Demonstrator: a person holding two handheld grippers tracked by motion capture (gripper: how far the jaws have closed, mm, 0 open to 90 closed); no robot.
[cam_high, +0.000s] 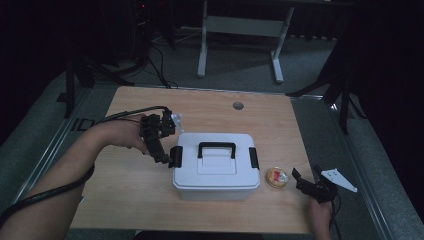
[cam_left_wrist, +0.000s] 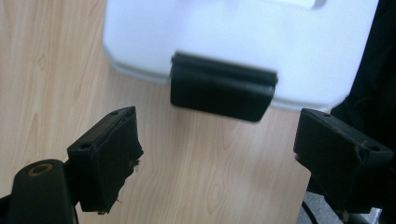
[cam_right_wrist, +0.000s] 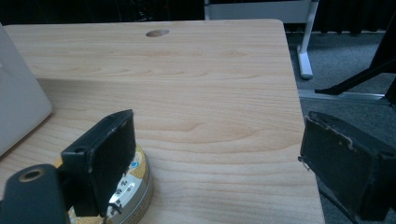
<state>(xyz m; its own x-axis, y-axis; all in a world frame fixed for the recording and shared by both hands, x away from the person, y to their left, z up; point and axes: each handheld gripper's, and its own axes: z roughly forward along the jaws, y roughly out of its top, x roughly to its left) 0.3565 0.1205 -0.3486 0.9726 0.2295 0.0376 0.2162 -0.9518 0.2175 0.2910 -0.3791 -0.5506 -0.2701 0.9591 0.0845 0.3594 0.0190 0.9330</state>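
Latch (cam_left_wrist: 220, 92) on the near end of the white storage box (cam_high: 216, 165) is what the left hand-held gripper (cam_high: 167, 159) is lined up on: seen along its own jaws, the black clip sits straight ahead and dead centre between them, just beyond the tips and not yet touched, with its long axis lying crosswise to the approach. The jaws are spread wide with nothing between them, so closing on the clip looks like the likely next bit. The box itself sits mid-desk (cam_high: 130, 195), handle (cam_high: 217, 149) on top, a matching clip on its far end. That left hand is clearly the nearer one, forearm angled in from the side, wrist tipped down toward the box. The right hand-held gripper (cam_high: 306, 183) is parked beyond the box's other end, also wide and empty, with a small round tin (cam_high: 276, 177) just beside one jaw.
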